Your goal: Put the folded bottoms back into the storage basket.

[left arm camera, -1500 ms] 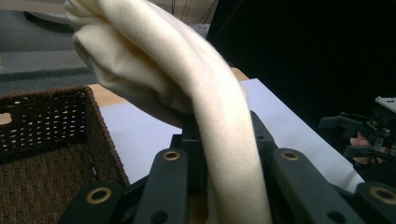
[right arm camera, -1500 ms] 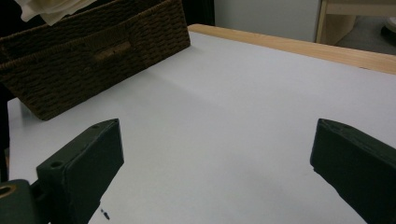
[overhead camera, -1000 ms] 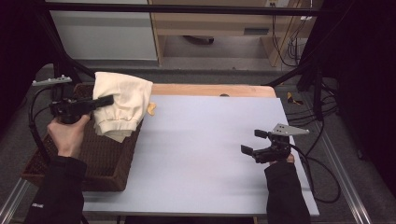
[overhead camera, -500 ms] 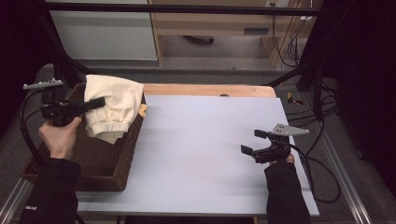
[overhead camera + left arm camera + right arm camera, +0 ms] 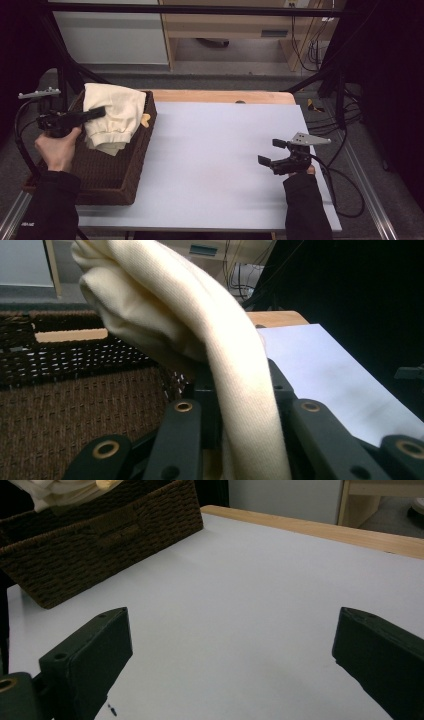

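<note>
A cream folded garment [image 5: 112, 117] hangs over the brown wicker basket [image 5: 107, 177] at the table's left. My left gripper [image 5: 97, 113] is shut on the garment and holds it above the basket's inside. In the left gripper view the cream cloth [image 5: 200, 340] drapes between and over the black jaws, with the basket's woven floor [image 5: 75, 410] below. My right gripper [image 5: 270, 152] rests low over the white table surface [image 5: 215, 150] at the right, jaws wide apart with nothing between them. The right gripper [image 5: 230, 650] faces the basket [image 5: 100, 535] across bare table.
A wooden strip [image 5: 225, 96] runs along the table's far edge. Cables [image 5: 345, 185] trail off the right side. A small yellow-orange piece [image 5: 145, 119] shows at the basket's right wall beside the garment.
My left gripper has carried the garment leftward and a little down, from the basket's right wall to over its inside. The right gripper has stayed still.
</note>
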### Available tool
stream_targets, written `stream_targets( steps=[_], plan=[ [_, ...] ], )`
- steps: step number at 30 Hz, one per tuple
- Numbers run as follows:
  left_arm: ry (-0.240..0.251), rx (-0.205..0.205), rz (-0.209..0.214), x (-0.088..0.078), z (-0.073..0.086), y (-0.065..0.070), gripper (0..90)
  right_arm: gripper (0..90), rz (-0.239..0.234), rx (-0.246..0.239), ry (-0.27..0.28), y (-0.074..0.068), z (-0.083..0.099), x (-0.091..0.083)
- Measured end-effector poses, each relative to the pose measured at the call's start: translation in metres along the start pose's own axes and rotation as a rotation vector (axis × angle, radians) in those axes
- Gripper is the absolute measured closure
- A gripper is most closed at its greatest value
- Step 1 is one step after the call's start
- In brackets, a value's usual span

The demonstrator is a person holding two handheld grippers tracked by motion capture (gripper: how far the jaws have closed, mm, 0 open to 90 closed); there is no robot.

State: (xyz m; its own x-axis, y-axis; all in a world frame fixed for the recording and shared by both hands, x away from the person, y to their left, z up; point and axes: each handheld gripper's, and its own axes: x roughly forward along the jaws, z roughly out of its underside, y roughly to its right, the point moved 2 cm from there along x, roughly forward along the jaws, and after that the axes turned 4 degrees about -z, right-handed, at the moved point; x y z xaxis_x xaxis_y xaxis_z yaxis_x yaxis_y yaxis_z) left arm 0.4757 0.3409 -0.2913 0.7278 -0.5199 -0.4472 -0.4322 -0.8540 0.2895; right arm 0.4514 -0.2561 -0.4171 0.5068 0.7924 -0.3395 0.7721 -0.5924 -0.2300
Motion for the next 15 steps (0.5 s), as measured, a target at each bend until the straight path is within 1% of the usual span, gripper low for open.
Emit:
stream_targets(
  steps=[13, 15],
  plan=[
    [-0.005, -0.011, -0.033, -0.008, 0.007, -0.018, 73.9, 3.0, -0.001, -0.002, -0.001, 0.000, 0.000, 0.000],
    [-0.009, -0.019, -0.038, -0.009, 0.010, -0.022, 73.9, 3.0, 0.000, -0.002, -0.001, 0.000, 0.000, 0.000]
  ],
)
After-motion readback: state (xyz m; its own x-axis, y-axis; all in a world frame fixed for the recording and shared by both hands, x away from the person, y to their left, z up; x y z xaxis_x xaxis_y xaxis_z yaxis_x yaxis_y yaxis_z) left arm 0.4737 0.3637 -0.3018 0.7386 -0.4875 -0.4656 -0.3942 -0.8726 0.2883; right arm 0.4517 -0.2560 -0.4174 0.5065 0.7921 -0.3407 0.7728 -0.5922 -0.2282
